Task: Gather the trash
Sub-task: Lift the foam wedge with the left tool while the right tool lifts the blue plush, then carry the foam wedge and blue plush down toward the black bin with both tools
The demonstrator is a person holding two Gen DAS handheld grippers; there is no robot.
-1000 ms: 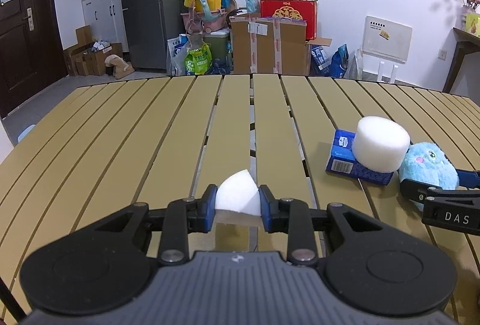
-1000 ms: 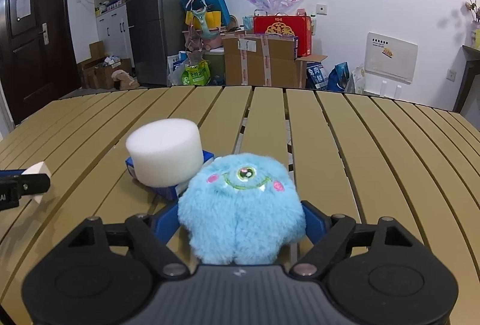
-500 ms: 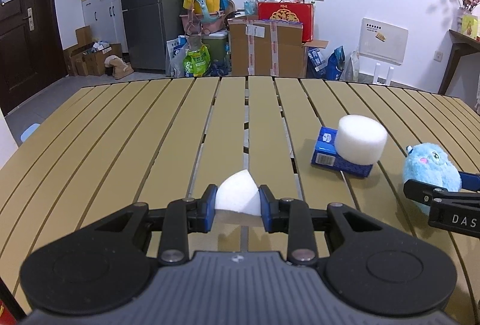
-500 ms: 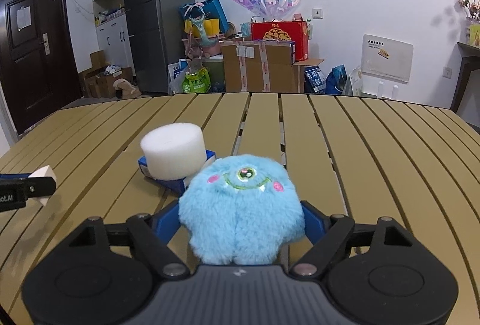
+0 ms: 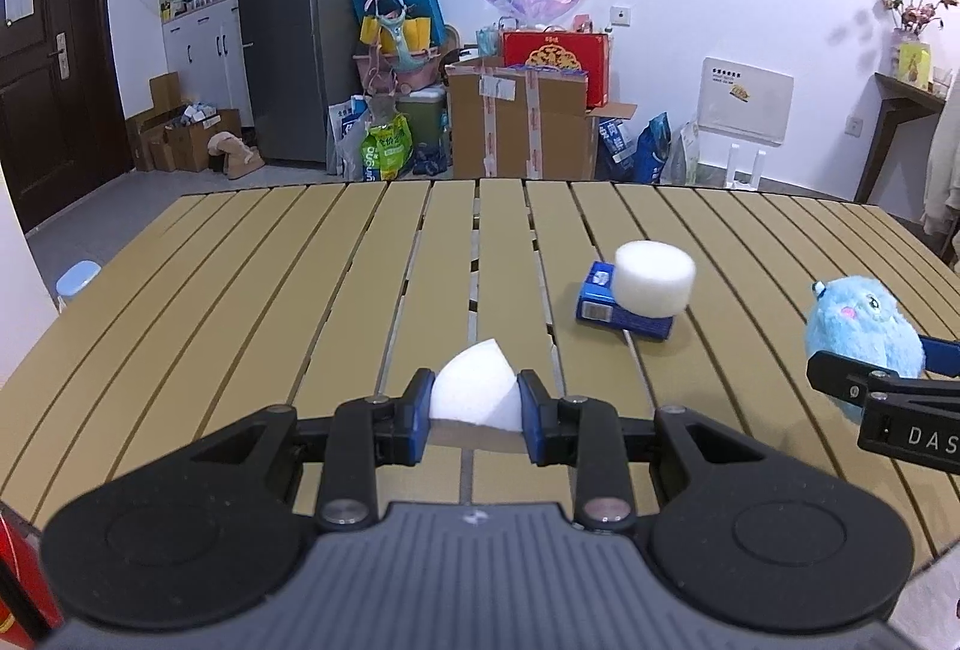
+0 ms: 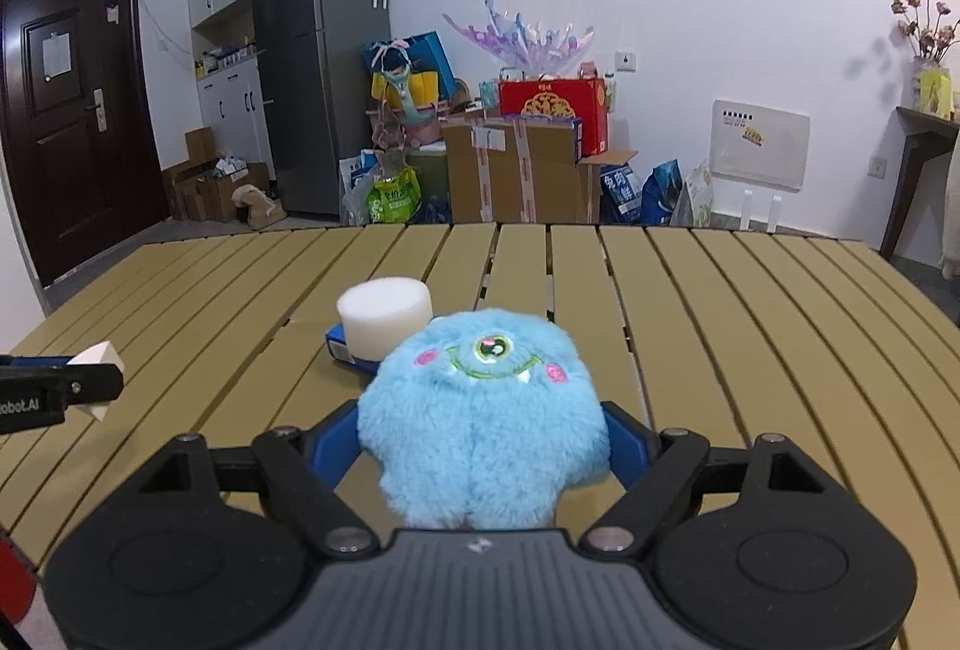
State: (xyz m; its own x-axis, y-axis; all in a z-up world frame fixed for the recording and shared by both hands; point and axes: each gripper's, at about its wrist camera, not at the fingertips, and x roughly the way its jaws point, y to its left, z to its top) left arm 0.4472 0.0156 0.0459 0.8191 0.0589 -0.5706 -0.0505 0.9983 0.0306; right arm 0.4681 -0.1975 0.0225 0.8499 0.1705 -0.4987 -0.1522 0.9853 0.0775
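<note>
1. Foam wedge (image 5: 474, 391), white: we judge it light and squashy, best pinched on its flat sides; left claw (image 5: 474, 401) clamps it above the counter (image 5: 300, 290)
2. Blue plush toy (image 6: 483, 410): soft, right claw (image 6: 483, 446) squeezes its sides, jaws wide

Left gripper (image 5: 474, 410), right gripper (image 6: 483, 446): black plastic linkages, blue pads, silver screws, ribbed grey housing at lower frame.

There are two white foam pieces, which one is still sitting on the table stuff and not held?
The round white foam cylinder, resting on the blue carton. The wedge-shaped white foam piece is clamped in the left gripper.
</note>
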